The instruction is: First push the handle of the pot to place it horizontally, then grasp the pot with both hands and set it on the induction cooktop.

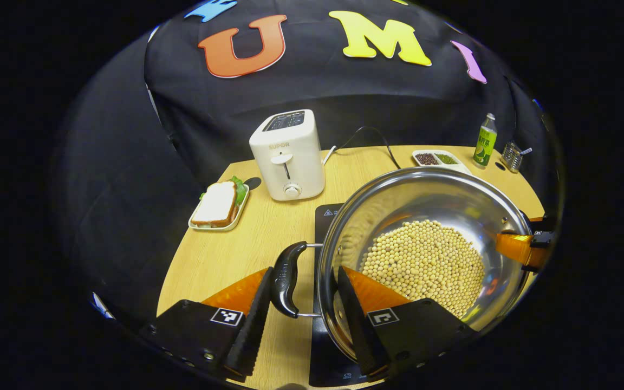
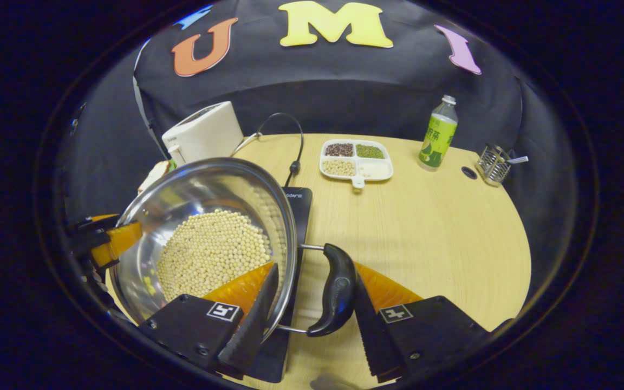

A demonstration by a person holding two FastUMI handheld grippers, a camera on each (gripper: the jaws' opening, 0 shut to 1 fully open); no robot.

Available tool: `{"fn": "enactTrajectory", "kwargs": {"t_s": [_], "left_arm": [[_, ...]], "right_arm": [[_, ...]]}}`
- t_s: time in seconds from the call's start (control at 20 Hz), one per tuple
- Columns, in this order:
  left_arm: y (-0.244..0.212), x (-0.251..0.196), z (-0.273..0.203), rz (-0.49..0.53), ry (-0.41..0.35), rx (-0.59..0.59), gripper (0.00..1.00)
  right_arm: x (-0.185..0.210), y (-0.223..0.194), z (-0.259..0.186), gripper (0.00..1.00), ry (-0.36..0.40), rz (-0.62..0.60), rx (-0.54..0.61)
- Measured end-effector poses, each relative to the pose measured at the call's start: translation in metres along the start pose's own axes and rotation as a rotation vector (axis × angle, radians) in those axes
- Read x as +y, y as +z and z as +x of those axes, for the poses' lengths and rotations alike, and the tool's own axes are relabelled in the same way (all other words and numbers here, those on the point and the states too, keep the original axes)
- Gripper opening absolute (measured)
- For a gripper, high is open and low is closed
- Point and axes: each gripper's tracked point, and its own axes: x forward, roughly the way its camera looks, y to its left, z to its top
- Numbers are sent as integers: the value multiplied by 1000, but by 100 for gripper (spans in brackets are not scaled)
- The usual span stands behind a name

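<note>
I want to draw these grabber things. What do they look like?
Each gripper, left and right, has two long wedge-shaped fingers with ridged, saw-like inner edges. They grow from flat black blocks with small screws, and each block wears a little square black-and-white marker.

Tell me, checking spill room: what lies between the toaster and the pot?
Bare tabletop separates toaster and pot in the left gripper view.

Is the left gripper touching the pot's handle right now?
Touching. In the left gripper view, the left gripper straddles the pot side handle: one finger presses its outer face, the other sits inside the rim.
</note>
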Motion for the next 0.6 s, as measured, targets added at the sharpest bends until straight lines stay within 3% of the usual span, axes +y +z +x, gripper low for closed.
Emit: {"fn": "enactTrajectory", "kwargs": {"t_s": [0.1, 0.15, 0.2, 0.3, 0.45, 0.6], "left_arm": [[11, 16, -7, -2, 70, -89, 100], [14, 15, -12, 1, 75, -120, 96], [18, 15, -18, 3, 80, -146, 96], [28, 15, -32, 0, 96, -200, 97], [33, 5, -52, -12, 101, -227, 97], [39, -3, -75, -17, 109, -258, 96]], "right_arm": [[-5, 11, -7, 84, -11, -45, -72], [-6, 16, -9, 87, -5, -68, -100], [-9, 19, -14, 84, -3, -86, -110], [-12, 26, -24, 92, -5, -108, -147], [-22, 42, -50, 89, -29, -153, -219], [-39, 59, -80, 92, -50, -208, -296]]}}
